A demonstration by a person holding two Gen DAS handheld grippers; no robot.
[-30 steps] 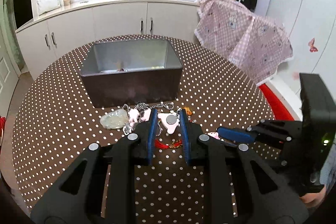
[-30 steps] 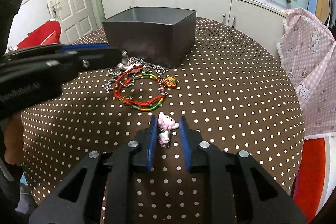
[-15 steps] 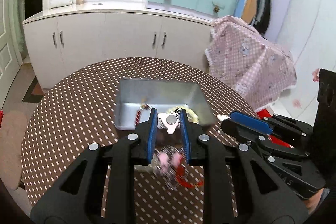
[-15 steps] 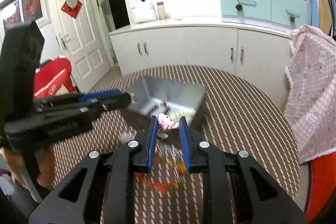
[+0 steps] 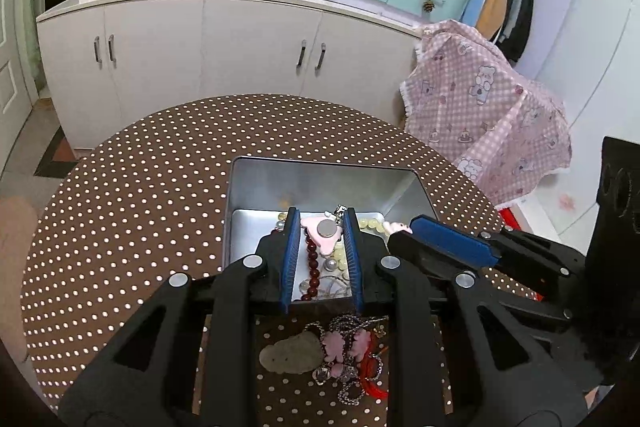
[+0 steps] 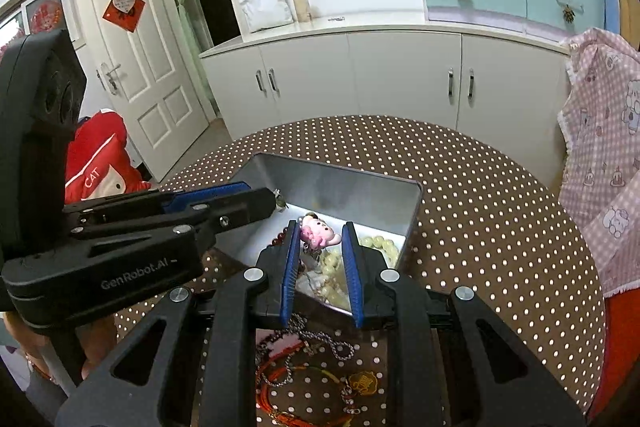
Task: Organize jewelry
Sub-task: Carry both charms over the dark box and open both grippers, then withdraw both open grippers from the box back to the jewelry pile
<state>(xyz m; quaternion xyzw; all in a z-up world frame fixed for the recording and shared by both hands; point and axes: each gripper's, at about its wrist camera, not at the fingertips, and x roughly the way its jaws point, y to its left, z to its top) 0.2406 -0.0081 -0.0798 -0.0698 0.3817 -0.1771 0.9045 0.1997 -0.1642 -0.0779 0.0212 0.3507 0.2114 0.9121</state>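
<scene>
At the far left of the right wrist view the left gripper [image 6: 276, 201] reaches in from the side over the near-left corner of the metal box [image 6: 412, 223]; seen from its own camera, that left gripper [image 5: 323, 231] is clamped on a pink flat charm with a round metal stud [image 5: 323, 230], held above the open box [image 5: 240, 187]; in the box lie a dark red bead string [image 5: 313, 267] and pale yellow beads [image 5: 370, 223]; below the box's near wall, on the brown polka-dot tablecloth [image 5: 140, 207], rest a pale jade-like pendant [image 5: 290, 355], pink bow charms on a silver ball chain [image 5: 344, 343] and a red cord [image 5: 370, 379], bunched together and touching.

Further right in the left wrist view the right gripper [image 5: 404, 233] comes in from the right edge, its tips just beside the left gripper's; from its own camera the right gripper [image 6: 320, 231] is closed on a pink cartoon-figure charm [image 6: 316, 231], which hangs over the box interior above pale beads [image 6: 380, 245]; in front of the box, on the tablecloth [image 6: 500, 227], lie a silver chain [image 6: 320, 341], a red-and-orange braided cord [image 6: 288, 383] and a gold-coloured tag [image 6: 362, 383].
</scene>
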